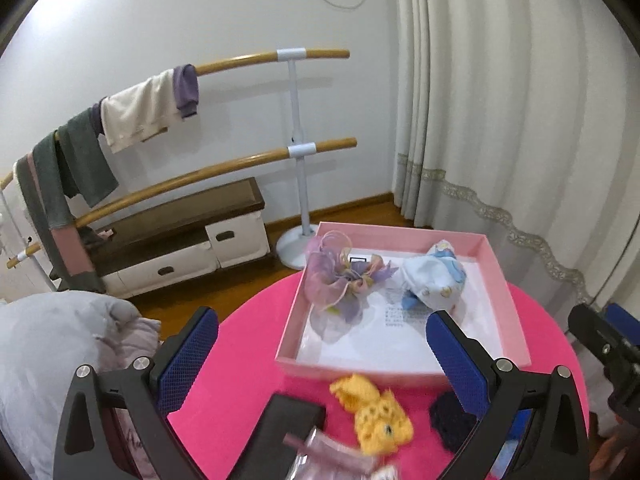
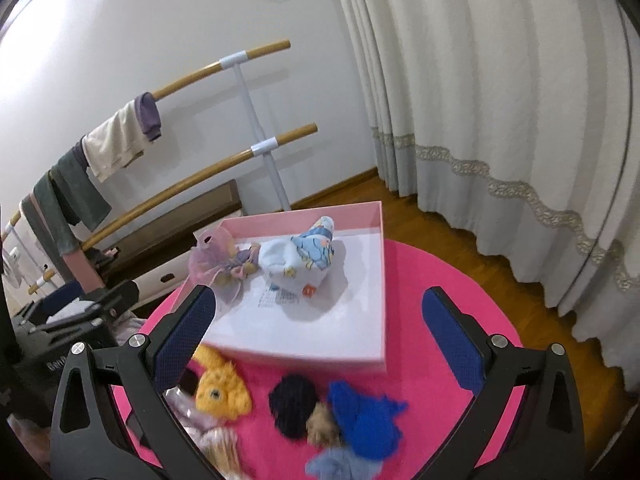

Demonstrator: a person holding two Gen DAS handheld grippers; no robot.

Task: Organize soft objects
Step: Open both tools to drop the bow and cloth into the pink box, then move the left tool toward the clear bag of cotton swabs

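So the soft stuff is split in two right now. Already in the pink box point(image 2: 376, 280): a purple organza scrunchie point(image 2: 218, 260) and a white-and-blue printed cloth bundle point(image 2: 298, 258), touching each other, both beyond the right fingers' tips and toward the left one. Still loose on the pink table point(image 2: 432, 280), between the right fingers and closer to the camera than the box: a yellow crochet piece point(image 2: 222, 390) just beside the left finger, then a dark knit pompom point(image 2: 292, 404), a small tan fuzzy bit point(image 2: 322, 426), a blue knit thing point(image 2: 366, 420) and a pale blue piece point(image 2: 344, 466) at the bottom edge.

Right gripper point(image 2: 320, 328) is spread wide and holding nothing. Left gripper point(image 1: 324, 344) too: wide apart, empty, the yellow piece below and between its fingers.

My read: mid-sort, two in, a handful to go, between picks. Next move is probably dropping onto one loose item, closing, and carrying it over the near wall of the box. The blue knit and tan bit are touching, so grabbing just one could be fiddly.

Hard to make out: the pinkish striped fabric point(image 2: 208, 432) near the right gripper's left finger is partly hidden behind it and blurred. There's printed paper point(image 1: 404, 312) under the box items; I can't read it.
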